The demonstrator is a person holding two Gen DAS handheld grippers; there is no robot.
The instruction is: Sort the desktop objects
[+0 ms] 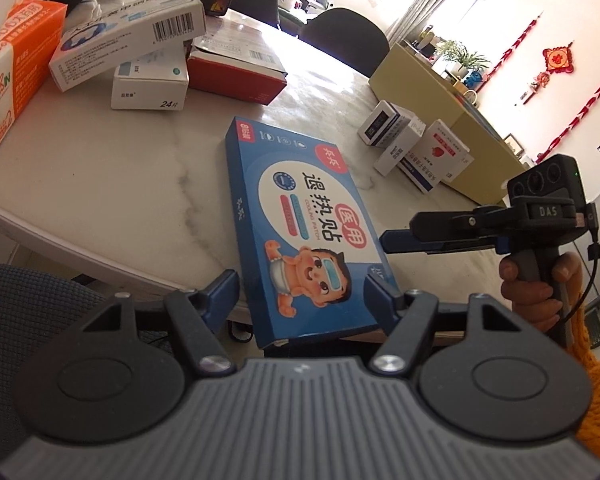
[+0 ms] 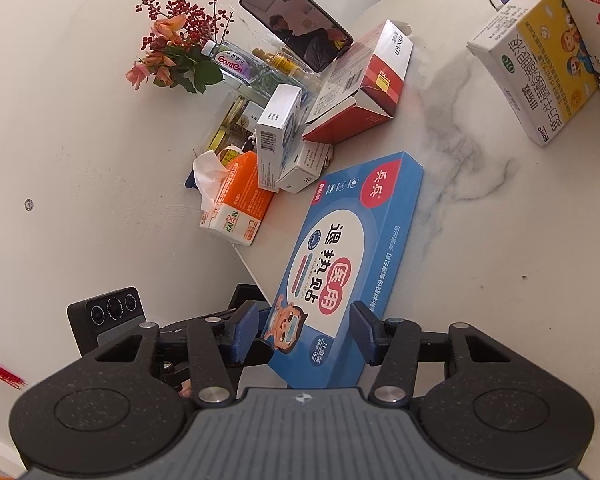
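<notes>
At the desk (image 1: 120, 184) edge, left wrist view: my left tool (image 1: 302, 292) brackets the blue cooling-patch box (image 1: 300, 216) (lying flat, near end overhanging), jaws wide. Right wrist view: my right tool (image 2: 304, 334) likewise straddles it (image 2: 352, 256), open, contact uncertain.

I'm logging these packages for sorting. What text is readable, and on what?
"退热贴", "医用", "COOLING PATCH": blue cooling patch box.
"KAIXIN": orange tissue box.
"24片": small white box.
"Ganten": water bottle.
"DAS": right gripper body.
"OTC": yellow medicine box.
Barcodes and fine print: too small to read.
</notes>
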